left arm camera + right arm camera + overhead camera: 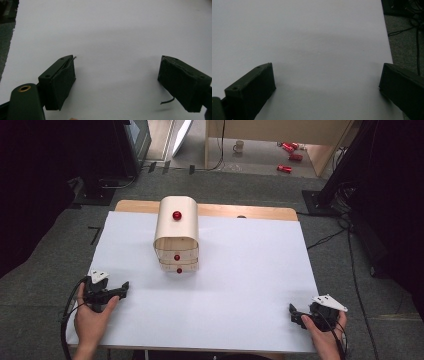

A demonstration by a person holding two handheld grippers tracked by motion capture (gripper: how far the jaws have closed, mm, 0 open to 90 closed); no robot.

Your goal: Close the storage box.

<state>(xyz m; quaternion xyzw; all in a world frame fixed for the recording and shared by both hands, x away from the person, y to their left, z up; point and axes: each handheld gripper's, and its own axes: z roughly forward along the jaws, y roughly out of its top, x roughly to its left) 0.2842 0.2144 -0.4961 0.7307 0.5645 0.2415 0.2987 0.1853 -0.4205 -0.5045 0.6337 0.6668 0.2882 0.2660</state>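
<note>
A small pale wooden drawer cabinet [176, 232] with a rounded top stands at the back middle of the white table [245, 270]. It has a red knob [177, 215] on top and one red knob on each of two drawer fronts [177, 257], which look pushed in. In the person's left hand near the front left corner, my left gripper [122, 289] [117, 75] is open over bare white surface. My right gripper [293, 314] [327, 82] is open too, near the front right corner, with nothing between its jaws. Both are well apart from the cabinet.
A strip of wooden tabletop [240, 211] shows behind the white sheet. Grey carpet surrounds the table, with cables [350, 250] along the right side. On the floor far behind lie a mug [239, 146] and red cans [290, 150]. Black equipment stands at the back left.
</note>
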